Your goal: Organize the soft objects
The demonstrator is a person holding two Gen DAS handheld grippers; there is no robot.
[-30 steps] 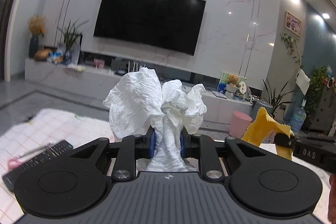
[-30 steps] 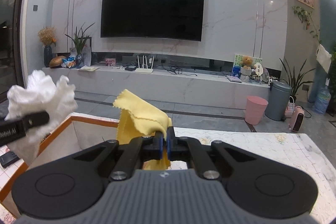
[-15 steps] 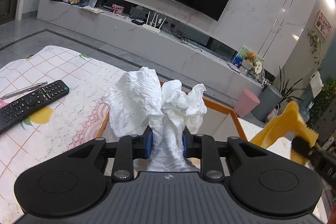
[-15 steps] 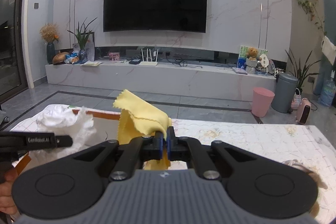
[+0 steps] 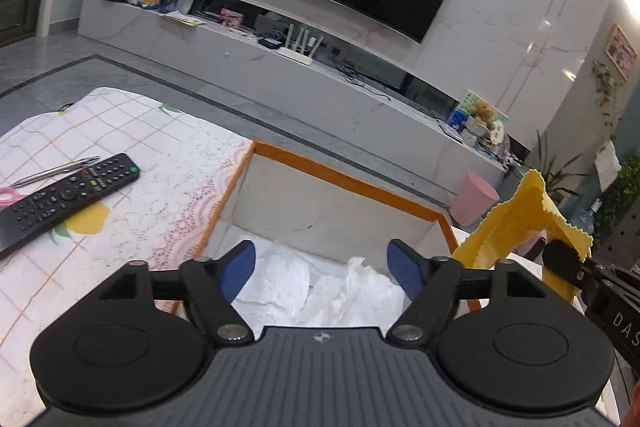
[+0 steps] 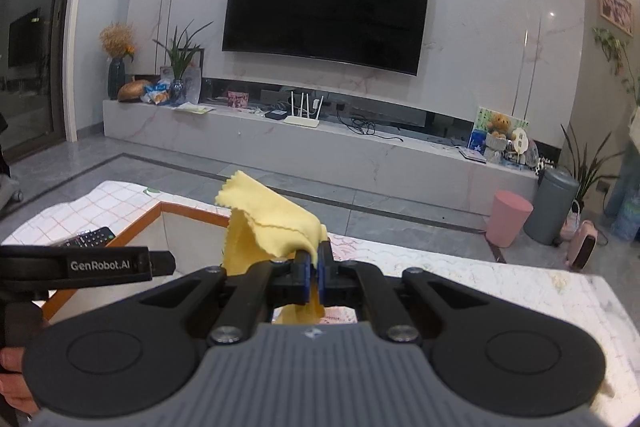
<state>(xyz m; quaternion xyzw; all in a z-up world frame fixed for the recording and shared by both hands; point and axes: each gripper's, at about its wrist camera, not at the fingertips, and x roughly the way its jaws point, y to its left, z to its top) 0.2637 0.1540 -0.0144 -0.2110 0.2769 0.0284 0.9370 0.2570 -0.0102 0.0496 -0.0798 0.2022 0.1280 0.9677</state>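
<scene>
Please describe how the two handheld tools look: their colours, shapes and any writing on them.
Both are alike. The left tool has a grey ribbed body with a small white emblem, two round black discs, black linkage arms with silver pivot screws, and blue pads on its fingers. The right tool is built the same way. White lettering on the left tool's black side reads "GenRobot.AI". No cables or sleeves are visible.

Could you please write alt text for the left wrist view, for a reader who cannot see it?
The left claw hangs open over an orange-rimmed box with crumpled white tissue lying inside it, its jaws having just opened. At right, the right claw grips a yellow cloth. A black remote lies on the patterned tablecloth to the left.
</scene>
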